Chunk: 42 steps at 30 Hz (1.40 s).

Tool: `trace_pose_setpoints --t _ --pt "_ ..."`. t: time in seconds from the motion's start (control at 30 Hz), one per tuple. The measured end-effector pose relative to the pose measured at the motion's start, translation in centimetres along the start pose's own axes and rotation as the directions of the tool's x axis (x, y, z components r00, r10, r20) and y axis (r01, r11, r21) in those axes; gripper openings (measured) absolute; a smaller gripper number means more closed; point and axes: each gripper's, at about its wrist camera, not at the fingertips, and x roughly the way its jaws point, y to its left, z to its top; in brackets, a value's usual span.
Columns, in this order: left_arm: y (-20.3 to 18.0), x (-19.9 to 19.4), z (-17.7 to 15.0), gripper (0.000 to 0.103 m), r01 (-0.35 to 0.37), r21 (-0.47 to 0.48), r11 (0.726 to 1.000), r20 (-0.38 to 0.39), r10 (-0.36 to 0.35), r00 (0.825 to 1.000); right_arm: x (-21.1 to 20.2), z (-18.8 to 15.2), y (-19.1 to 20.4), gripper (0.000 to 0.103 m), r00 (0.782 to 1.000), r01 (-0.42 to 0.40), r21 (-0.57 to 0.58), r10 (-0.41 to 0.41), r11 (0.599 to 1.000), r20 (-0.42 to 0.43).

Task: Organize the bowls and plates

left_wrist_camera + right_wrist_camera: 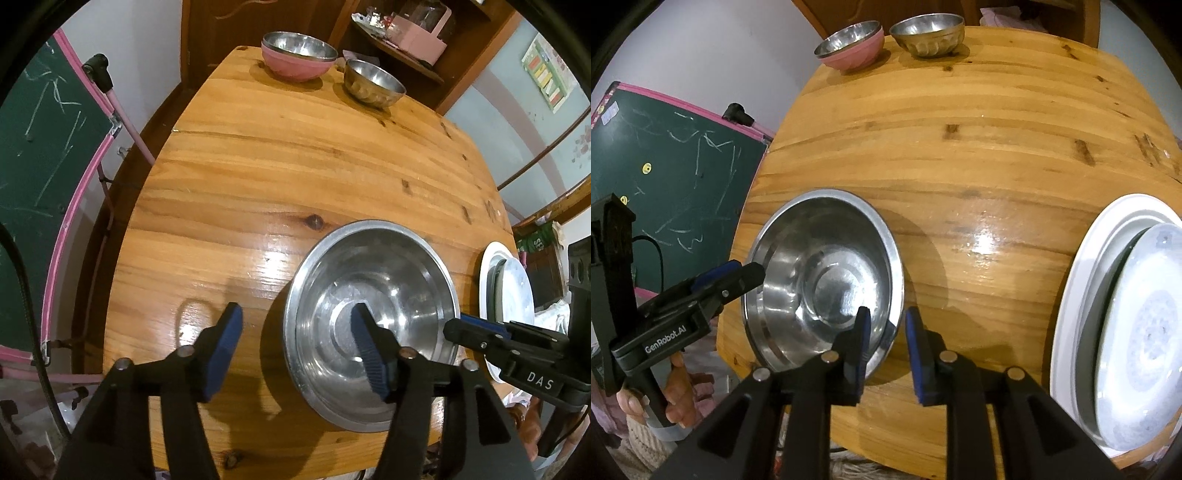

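Observation:
A large steel bowl (pixel 373 295) (pixel 827 273) rests on the wooden table (pixel 295 166) near its front edge. My left gripper (pixel 297 310) (pixel 748 275) stands open across the bowl's left rim, one finger inside and one outside, neither pad touching it. My right gripper (pixel 888 319) (pixel 460 323) straddles the right rim with a narrow gap, and its pads look clear of the metal. A stack of white plates (pixel 506 295) (pixel 1126 314) lies at the right edge. At the far end sit a pink bowl with a steel one nested inside (pixel 299 61) (pixel 849 44) and a fluted steel bowl (pixel 373 83) (pixel 927 33).
A green chalkboard with a pink frame (pixel 44 184) (pixel 676 177) leans left of the table. A wooden shelf with a pink container (pixel 421 37) stands behind the far end. A person's hand (pixel 676 398) grips the left tool's handle.

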Motion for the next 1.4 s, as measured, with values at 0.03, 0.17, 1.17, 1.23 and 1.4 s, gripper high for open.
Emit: trace_pose_setpoints --t 0.03,0.17,1.17,1.23,1.4 --pt "0.0 -0.1 0.0 0.063 0.0 -0.003 1.0 0.005 0.0 1.0 -0.1 0.0 0.0 0.019 1.0 0.001 0.001 -0.001 1.0 0.004" --pt "-0.1 -0.8 0.3 0.063 -0.005 -0.001 1.0 0.026 0.005 1.0 -1.0 0.1 -0.1 0.019 1.0 0.01 -0.001 -0.01 1.0 0.03" --pt "-3.0 -16.1 22.6 0.089 -0.073 -0.003 0.997 0.342 0.07 0.937 -20.3 18.6 6.2 0.039 0.919 0.092 -0.173 -0.017 0.981 0.395" --pt "-2.8 -16.2 24.1 0.089 -0.113 -0.019 0.993 0.363 0.112 0.925 -20.6 20.5 6.2 0.039 0.912 0.095 -0.163 -0.021 0.982 0.41" --pt "-1.7 -14.0 28.3 0.089 -0.217 -0.054 0.975 0.401 0.22 0.889 -19.1 26.0 6.2 0.039 0.904 0.14 -0.154 -0.063 0.978 0.423"
